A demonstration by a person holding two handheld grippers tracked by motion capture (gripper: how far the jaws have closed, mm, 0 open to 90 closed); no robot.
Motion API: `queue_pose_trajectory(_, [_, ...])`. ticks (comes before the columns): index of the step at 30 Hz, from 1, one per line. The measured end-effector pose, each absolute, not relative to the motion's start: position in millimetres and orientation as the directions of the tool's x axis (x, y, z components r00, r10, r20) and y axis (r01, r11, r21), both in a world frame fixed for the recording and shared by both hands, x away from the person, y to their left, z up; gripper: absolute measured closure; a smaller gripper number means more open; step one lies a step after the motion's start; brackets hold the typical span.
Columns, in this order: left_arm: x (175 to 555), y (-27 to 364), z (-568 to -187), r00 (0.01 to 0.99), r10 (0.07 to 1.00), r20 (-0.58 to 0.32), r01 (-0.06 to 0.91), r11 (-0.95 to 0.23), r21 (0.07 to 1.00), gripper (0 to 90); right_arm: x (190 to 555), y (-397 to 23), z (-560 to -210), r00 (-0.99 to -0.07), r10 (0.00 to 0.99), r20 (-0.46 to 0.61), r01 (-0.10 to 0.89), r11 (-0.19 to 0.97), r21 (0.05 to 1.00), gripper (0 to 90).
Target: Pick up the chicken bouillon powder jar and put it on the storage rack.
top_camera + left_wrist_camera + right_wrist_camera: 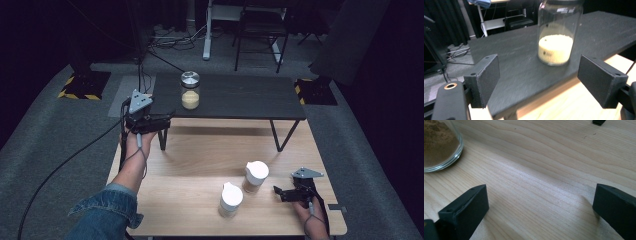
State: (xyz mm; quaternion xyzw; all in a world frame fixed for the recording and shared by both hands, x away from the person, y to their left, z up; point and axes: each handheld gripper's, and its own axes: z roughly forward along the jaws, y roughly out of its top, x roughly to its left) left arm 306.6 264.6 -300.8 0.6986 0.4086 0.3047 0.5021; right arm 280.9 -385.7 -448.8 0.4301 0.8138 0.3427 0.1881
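A glass jar with a silver lid, about a third full of pale grains, stands on a low black shelf at the back of the wooden table. My left gripper hovers at the shelf's front left corner, open and holding nothing. In the left gripper view the jar stands beyond the open jaws of my left gripper. Two white-lidded jars stand on the table near the front. My right gripper rests open just to their right. In the right gripper view a jar of brown powder lies past the spread jaws of my right gripper.
The shelf stands on thin black legs above the wooden top. Behind the table are a dark chair, a white desk leg and floor cables. Yellow-and-black striped bases flank the table.
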Motion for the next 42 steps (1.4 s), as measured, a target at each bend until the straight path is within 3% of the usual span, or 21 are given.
queue_pose_trajectory(11, [284, 283, -327, 0.462, 0.887, 0.001, 0.298, -0.156, 0.942, 18.1, 281, -386, -449, -0.559, 0.829, -0.012, 0.571, 0.395, 0.720, 0.1])
queue_pose_trajectory(42, [260, 283, -399, 0.459, 0.888, 0.025, 0.398, -0.231, 0.888, 18.2, 281, -386, -449, -0.559, 0.829, -0.011, 0.571, 0.395, 0.720, 0.1])
